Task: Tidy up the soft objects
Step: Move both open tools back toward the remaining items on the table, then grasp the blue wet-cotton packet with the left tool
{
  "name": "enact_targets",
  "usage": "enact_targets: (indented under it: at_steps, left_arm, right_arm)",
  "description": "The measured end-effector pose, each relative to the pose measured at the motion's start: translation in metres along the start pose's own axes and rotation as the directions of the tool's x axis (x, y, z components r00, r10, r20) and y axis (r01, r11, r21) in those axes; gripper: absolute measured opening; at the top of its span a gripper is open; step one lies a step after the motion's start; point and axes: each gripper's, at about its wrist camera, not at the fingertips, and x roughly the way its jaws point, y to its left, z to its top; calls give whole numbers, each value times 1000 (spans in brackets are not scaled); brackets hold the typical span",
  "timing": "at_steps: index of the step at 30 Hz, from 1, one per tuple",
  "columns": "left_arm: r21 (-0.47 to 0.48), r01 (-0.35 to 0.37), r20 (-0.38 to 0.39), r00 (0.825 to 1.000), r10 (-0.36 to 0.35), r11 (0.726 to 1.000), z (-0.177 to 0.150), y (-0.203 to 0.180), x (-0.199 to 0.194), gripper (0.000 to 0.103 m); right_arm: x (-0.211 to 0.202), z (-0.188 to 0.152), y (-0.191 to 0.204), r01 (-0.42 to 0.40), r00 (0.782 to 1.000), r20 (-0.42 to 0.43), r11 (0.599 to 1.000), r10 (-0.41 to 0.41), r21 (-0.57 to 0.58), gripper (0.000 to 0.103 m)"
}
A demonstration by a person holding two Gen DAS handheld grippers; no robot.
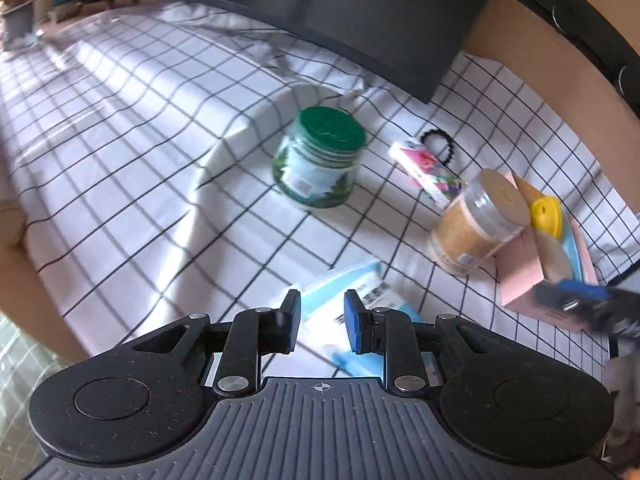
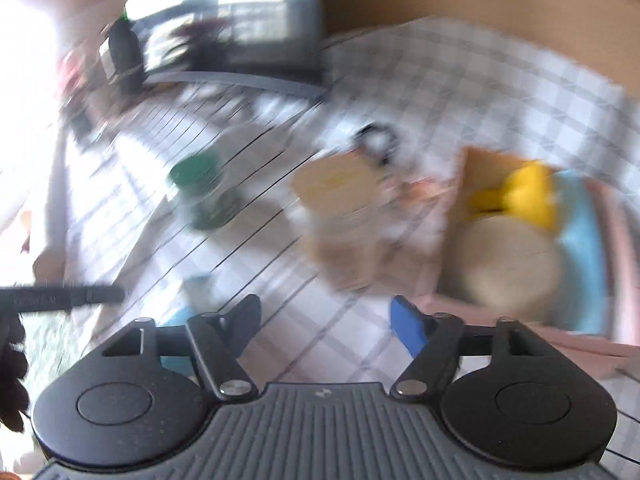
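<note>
Right wrist view is badly smeared, shapes only: a green blur far left of the right tongs (image 2: 326, 326), a tan lump straight ahead, a dark ring beyond it. The pink box (image 2: 520, 308) runs off the frame's right edge, just ahead and right of the tips; inside it a yellow thing (image 2: 520, 196), a round beige pad (image 2: 516, 268) and a pale blue piece, none sharp enough to name. A dark bar (image 2: 60, 298) pokes in from the left, cut off.

Left wrist view is clearer. The left tongs (image 1: 322, 320) tilt down over the checked cloth (image 1: 120, 160), tips set a narrow gap apart, nothing pinched; a blue-and-white packet (image 1: 360, 300) lies flat beneath them, partly hidden by the fingers. Right tongs spread wide, empty, angled down at the cloth.

Ahead of the left tips stands a green-lidded jar (image 1: 318, 160). To the right, a flowered pack (image 1: 426, 170) beside a black hair tie (image 1: 440, 144), then a tan-lidded jar (image 1: 476, 220) leaning against the pink box. A black and blue blur crosses that box's near corner, too smeared to make out.
</note>
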Motion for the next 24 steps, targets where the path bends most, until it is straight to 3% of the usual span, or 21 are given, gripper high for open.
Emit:
enact_targets:
  at_steps: [2,5,8,10,13,16,19,24]
  left_arm:
    - [11,1,2,1000,-1,1000,-4,1,-3,26]
    - [58,21,8,1000,-21,998,-11,-1,-7,26]
    - [92,36,6,999,-37,995,-16,-5,-8,26]
    - [117,40,2,999,-41,992,-18,-13,-6,26]
    - [139,28,12,999,-30,990,-19,-27,-4,26]
    - [193,2,55,998,-12,981,-19,-47,0,26]
    - [330,-41,81,997,15,943,-27,-76,10,27]
    - [577,-134,106,990,89,806,-57,-95,20,31]
  right_arm:
    - [25,-7,18,-5,998,-63,1000,3,-27,51]
    - [47,-24,46,-113,982,-160,992,102,-63,50]
    - [43,-36,65,-190,970,-178,975,168,-114,50]
    - [37,-40,67,-163,977,-163,977,140,-138,51]
    - [27,-47,55,-55,993,-109,987,39,-149,66]
    - [23,-52,36,57,996,-63,992,-65,-117,72]
    - [27,-55,15,133,988,-65,988,-138,-74,72]
    - [37,-67,-5,167,981,-91,985,-170,-39,76]
